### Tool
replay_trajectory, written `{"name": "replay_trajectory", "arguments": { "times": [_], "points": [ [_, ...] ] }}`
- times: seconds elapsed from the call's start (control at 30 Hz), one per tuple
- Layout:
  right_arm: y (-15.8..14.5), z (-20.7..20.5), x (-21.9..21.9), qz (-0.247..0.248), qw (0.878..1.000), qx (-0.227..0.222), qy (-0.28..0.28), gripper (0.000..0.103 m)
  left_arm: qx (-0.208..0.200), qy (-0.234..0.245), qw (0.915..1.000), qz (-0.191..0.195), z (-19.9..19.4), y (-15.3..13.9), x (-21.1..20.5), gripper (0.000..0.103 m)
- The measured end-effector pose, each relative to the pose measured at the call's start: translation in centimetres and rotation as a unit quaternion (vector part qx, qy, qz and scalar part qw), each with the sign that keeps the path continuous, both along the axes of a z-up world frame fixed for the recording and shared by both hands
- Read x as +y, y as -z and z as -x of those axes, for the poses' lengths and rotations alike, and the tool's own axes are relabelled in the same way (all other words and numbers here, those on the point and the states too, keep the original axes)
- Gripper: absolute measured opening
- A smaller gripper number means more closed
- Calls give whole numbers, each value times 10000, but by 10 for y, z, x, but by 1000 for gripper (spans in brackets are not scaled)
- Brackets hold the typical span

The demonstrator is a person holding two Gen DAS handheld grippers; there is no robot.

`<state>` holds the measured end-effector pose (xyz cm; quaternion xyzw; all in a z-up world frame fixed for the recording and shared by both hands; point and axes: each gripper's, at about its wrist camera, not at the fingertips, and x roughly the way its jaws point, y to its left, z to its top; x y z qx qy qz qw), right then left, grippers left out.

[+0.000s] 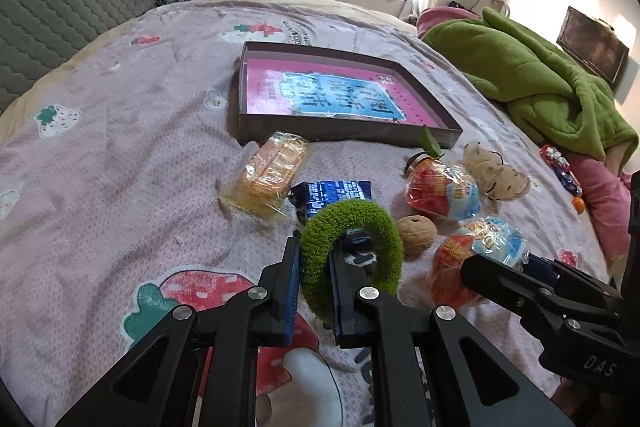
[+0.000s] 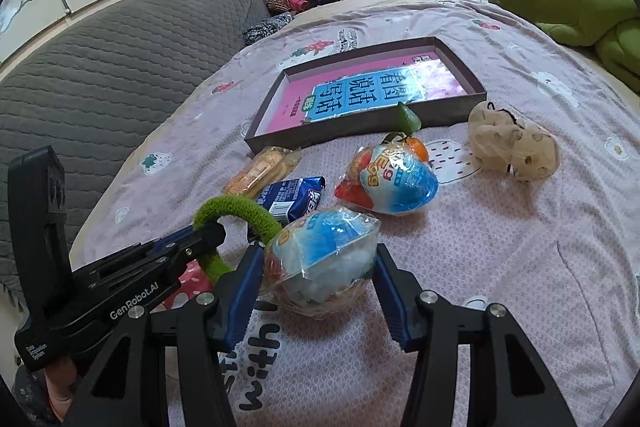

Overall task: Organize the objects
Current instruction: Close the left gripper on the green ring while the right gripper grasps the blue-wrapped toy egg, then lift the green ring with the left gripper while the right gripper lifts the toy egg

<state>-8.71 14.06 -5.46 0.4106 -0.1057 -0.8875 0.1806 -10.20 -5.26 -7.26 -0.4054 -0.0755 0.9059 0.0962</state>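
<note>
The left gripper point(image 1: 314, 267) pinches the fuzzy green ring point(image 1: 352, 255), just above the bed. Lift gently toward the shallow dark box point(image 1: 344, 137). The right gripper point(image 2: 318, 287) stands open around a wrapped toy egg point(image 2: 320, 259).

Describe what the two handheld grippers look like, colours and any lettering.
Both are matte black linkage frames with silver pivot bolts and blue ribbed finger pads. The left gripper carries white "GenRobot.AI" lettering on its body; the right gripper shows "DAS" in the left wrist view.
</note>
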Motion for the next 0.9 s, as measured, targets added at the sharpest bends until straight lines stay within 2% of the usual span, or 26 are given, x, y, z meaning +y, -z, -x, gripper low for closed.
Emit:
{"name": "replay_trajectory", "arguments": {
  "times": [0.43, 0.9],
  "points": [
    [-20, -11, 12, 87, 9997, 201, 49, 55, 238, 25, 9996, 132, -21, -28, 11, 13],
    [-41, -21, 21, -114, 9987, 471, 129, 55, 414, -19, 9988, 269, -32, -54, 25, 13]
  ]
}}
